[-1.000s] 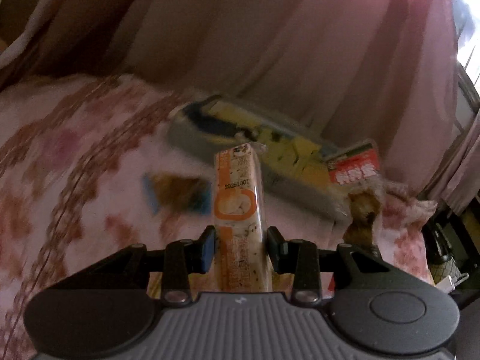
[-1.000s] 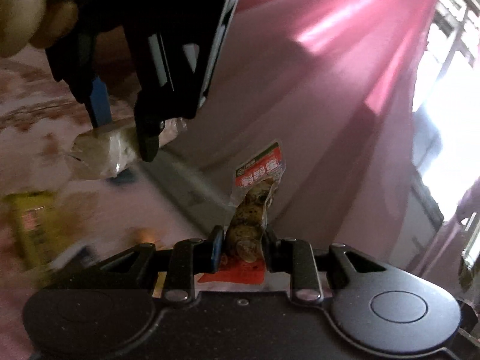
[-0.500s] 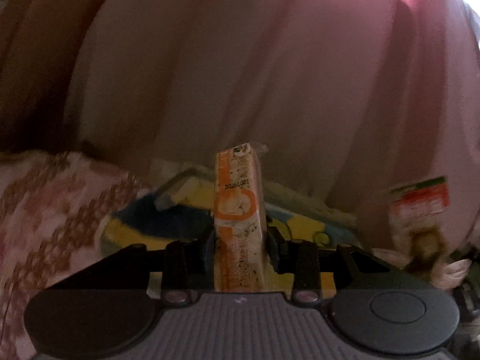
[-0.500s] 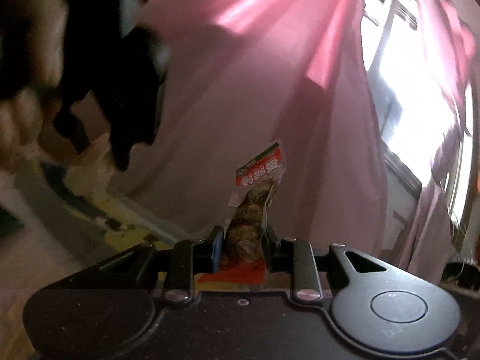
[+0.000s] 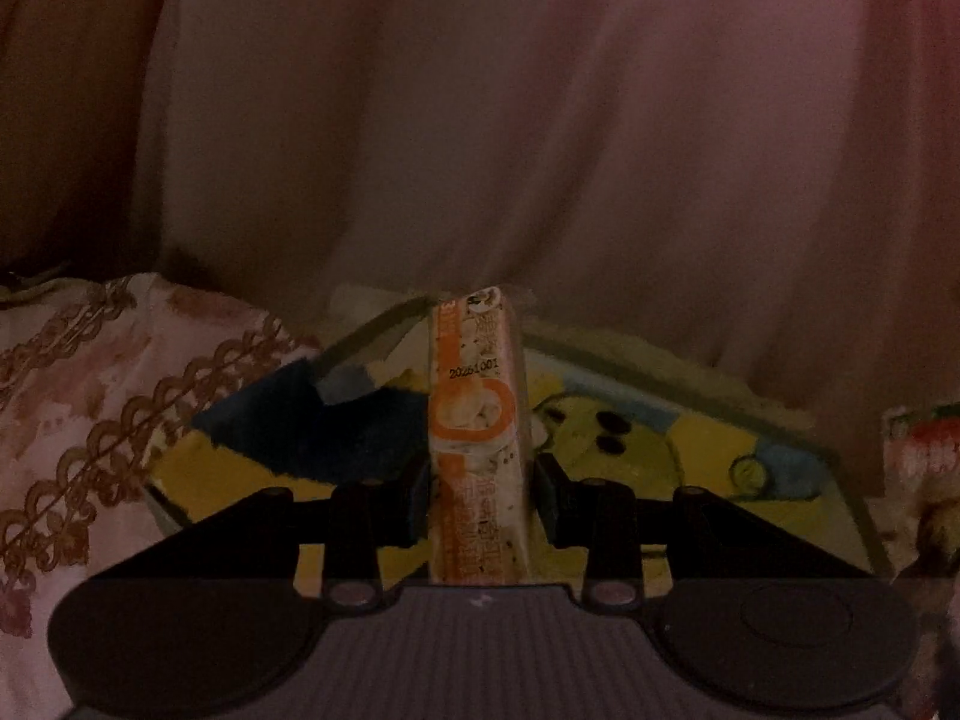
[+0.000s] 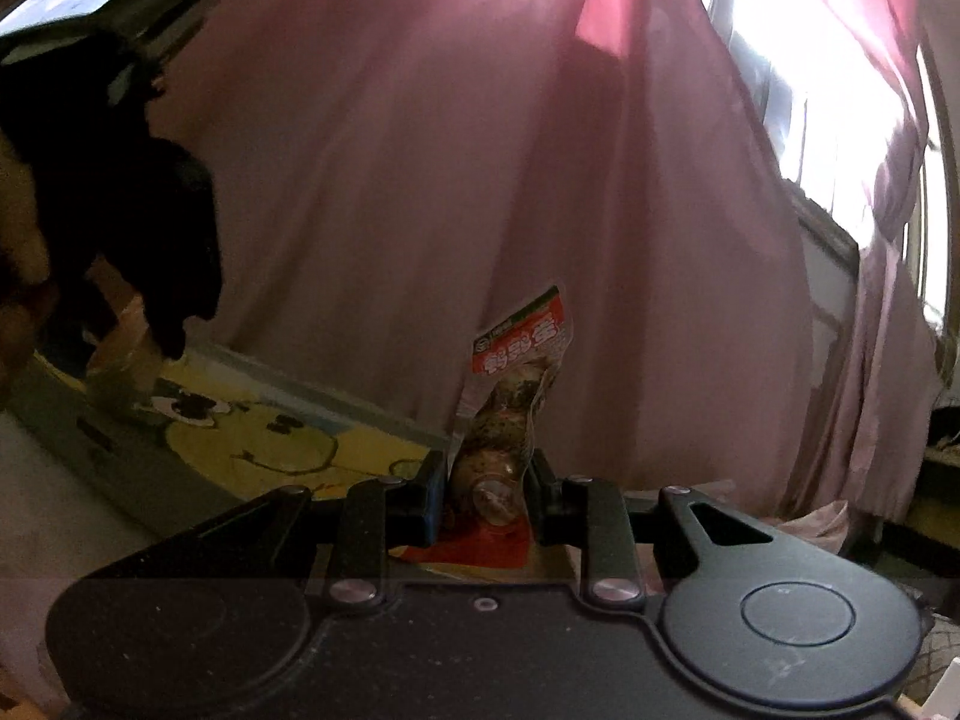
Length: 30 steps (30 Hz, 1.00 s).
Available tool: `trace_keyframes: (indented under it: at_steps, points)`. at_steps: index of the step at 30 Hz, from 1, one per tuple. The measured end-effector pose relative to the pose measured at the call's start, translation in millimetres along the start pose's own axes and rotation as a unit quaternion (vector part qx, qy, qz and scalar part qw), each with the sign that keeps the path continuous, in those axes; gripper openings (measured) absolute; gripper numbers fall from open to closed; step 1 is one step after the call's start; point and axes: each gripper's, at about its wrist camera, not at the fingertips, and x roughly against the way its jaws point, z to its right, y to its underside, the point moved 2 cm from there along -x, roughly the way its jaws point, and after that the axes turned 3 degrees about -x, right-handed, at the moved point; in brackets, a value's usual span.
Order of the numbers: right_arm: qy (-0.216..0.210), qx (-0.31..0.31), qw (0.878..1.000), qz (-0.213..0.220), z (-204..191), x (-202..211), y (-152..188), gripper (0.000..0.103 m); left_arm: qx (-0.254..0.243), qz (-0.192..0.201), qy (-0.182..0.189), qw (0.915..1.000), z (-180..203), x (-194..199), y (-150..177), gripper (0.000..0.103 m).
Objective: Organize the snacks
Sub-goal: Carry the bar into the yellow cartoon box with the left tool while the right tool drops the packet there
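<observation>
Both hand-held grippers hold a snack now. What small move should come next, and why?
Probably lower the left hand-held gripper toward the yellow cartoon box. Its orange snack bar already hangs above the box, and the right hand-held gripper grips its red-labelled snack pouch beside it.

I am working in a home bedroom: pink curtains (image 6: pixel 480 150) over a bright window (image 6: pixel 840 60), a patterned bedspread (image 5: pixel 90 390), a cartoon-printed tray (image 5: pixel 690 450).

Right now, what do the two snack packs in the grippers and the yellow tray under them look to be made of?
Orange snack pack: glossy printed plastic film, judging by its sheen. Red-topped snack pack: clear, crinkled plastic film, contents visible through it. Yellow tray: flat printed base with a raised grey rim, probably plastic or metal; too dim to settle.
</observation>
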Motion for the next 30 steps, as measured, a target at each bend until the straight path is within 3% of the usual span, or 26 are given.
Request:
trace_keyframes:
  at_steps: [10, 23, 30]
  points:
    - [-0.054, 0.000, 0.998, -0.029, 1.7, 3.0, -7.2, 0.029, -0.013, -0.023, 0.001, 0.9996, -1.3, 11.5, 13.8, 0.036]
    - [-0.134, -0.002, 0.987, -0.089, 10.0, 9.5, -11.9, 0.029, -0.033, -0.041, 0.002, 0.9986, 4.5, 49.6, 37.5, 0.036]
    - [-0.145, -0.007, 0.983, -0.108, 16.6, 9.5, -15.6, 0.030, -0.026, -0.052, 0.002, 0.9983, 5.5, 62.1, 40.1, 0.036]
